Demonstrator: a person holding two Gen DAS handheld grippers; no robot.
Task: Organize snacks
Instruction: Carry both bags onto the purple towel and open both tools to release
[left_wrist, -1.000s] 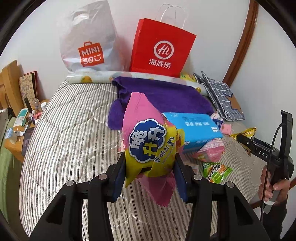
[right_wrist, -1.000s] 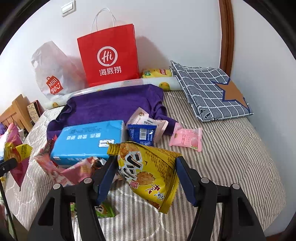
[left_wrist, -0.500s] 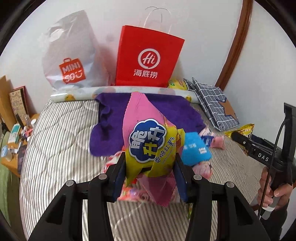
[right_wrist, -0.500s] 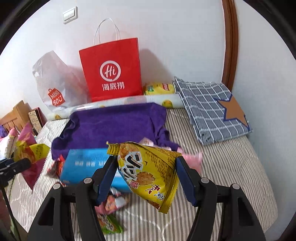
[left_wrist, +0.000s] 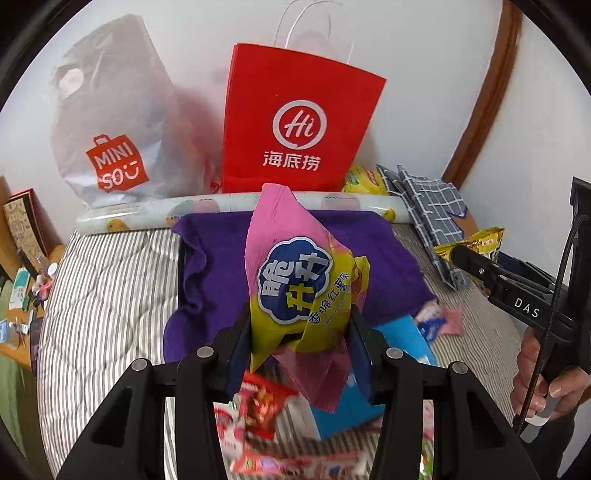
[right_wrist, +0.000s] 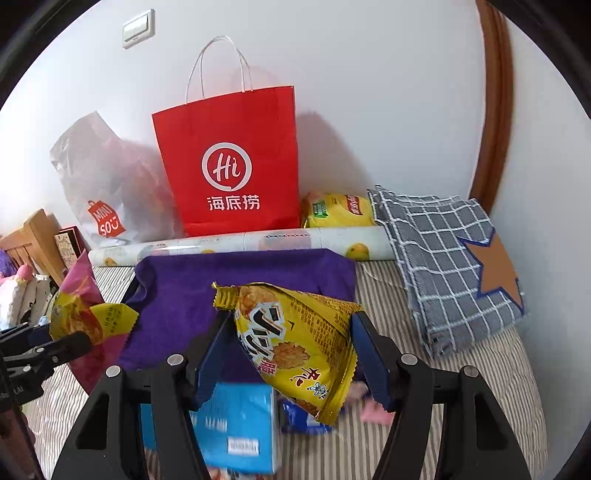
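My left gripper (left_wrist: 297, 349) is shut on a pink and yellow snack bag (left_wrist: 295, 280), held above the bed. My right gripper (right_wrist: 290, 356) is shut on a yellow cracker bag (right_wrist: 295, 339); it also shows at the right of the left wrist view (left_wrist: 469, 258). A red paper bag (left_wrist: 295, 122) (right_wrist: 232, 166) stands open against the wall, straight ahead. A purple towel (left_wrist: 376, 258) (right_wrist: 236, 273) lies in front of it. A blue box (right_wrist: 240, 424) and loose small snacks (left_wrist: 258, 410) lie on the bed below both grippers.
A grey Miniso plastic bag (left_wrist: 110, 129) stands left of the red bag. A yellow chip bag (right_wrist: 336, 210) and a paper roll (right_wrist: 240, 243) lie by the wall. A checked cushion (right_wrist: 450, 266) lies right. A wooden bedside shelf (left_wrist: 18, 258) stands left.
Both grippers have risen and moved forward toward the red bag with their snack bags held. The blue box and loose snacks have slid lower in both views.
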